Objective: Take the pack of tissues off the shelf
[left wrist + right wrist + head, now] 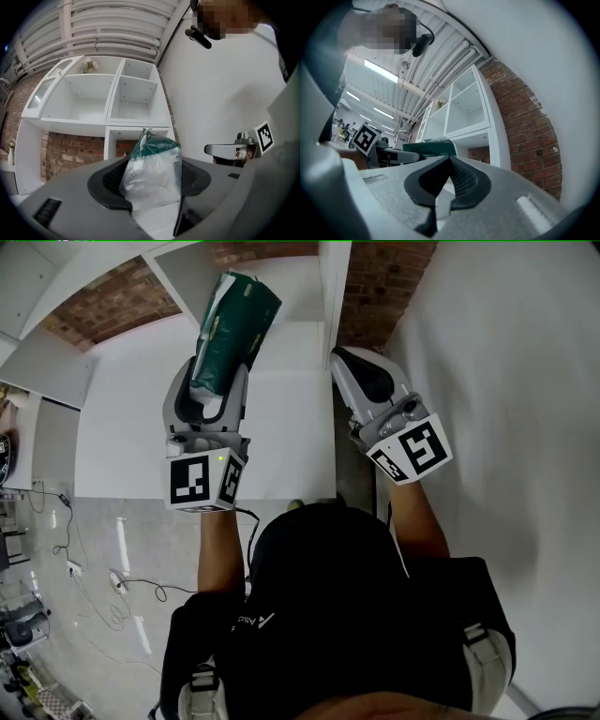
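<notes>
Left gripper point(150, 182): jaws part-way apart and pinching the pack of tissues point(153, 159) by its lower end; the pads bear on soft clear film, with the green-printed end sticking well out past the jaws. The pack is up in the air in front of the white shelf unit point(117, 93), in none of its compartments as far as the left gripper view shows. Right gripper point(449, 161): jaws pressed together with nothing between them, held just beside the left one and giving the pack no support. Risks, as I judge them: the hold is on one end only, so the long free end could swing or droop and lever the pack out of the pinch. The film is slick and crumples, so the pack may creep between the pads if the hand jolts. In the head view the pack's far end lies close to a shelf panel point(333, 287); a careless swing there could knock it loose. If it drops, it falls to the floor.
</notes>
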Action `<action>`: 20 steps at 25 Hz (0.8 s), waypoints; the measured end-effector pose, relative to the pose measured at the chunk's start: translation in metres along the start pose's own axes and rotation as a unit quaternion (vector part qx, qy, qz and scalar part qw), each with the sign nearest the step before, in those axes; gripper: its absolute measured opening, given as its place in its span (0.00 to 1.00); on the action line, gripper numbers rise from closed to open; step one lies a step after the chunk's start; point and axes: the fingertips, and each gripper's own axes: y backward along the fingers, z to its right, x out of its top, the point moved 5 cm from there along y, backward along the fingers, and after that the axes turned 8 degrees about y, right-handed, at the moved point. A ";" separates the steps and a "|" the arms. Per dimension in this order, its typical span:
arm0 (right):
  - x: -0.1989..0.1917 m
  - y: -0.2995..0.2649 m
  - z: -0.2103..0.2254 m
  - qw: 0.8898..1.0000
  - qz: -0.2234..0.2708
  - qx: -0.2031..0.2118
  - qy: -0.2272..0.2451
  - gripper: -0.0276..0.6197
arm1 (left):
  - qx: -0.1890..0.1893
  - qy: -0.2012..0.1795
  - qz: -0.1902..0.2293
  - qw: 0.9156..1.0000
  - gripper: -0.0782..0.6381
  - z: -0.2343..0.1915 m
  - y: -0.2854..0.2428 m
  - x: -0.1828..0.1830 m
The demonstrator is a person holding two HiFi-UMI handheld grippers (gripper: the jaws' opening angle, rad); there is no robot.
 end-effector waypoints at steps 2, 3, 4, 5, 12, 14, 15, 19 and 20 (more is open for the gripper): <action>-0.001 0.003 -0.002 1.000 -0.003 0.000 0.000 0.05 | -0.003 0.001 0.000 1.000 0.47 0.002 0.004 0.000; -0.001 0.005 -0.003 1.000 -0.004 -0.001 0.001 0.05 | -0.004 0.001 0.001 1.000 0.47 0.003 0.005 0.000; -0.001 0.007 -0.004 1.000 -0.005 -0.001 0.001 0.05 | -0.005 0.001 0.001 1.000 0.47 0.004 0.007 0.000; -0.001 0.008 -0.004 1.000 -0.006 -0.001 0.002 0.05 | -0.006 0.001 0.001 1.000 0.47 0.005 0.008 0.000; -0.001 0.014 -0.012 1.000 -0.008 0.002 0.008 0.05 | -0.014 0.002 0.003 1.000 0.47 0.010 0.013 0.001; 0.001 0.014 -0.013 1.000 -0.009 0.003 0.012 0.04 | -0.016 0.001 0.004 1.000 0.47 0.013 0.013 0.003; 0.002 0.014 -0.014 1.000 -0.010 0.004 0.013 0.04 | -0.017 0.000 0.005 1.000 0.47 0.013 0.013 0.004; 0.004 0.015 -0.016 1.000 -0.011 0.004 0.015 0.04 | -0.019 0.000 0.005 1.000 0.47 0.015 0.014 0.005; 0.005 0.015 -0.016 1.000 -0.011 0.005 0.015 0.04 | -0.020 0.001 0.005 1.000 0.47 0.015 0.014 0.005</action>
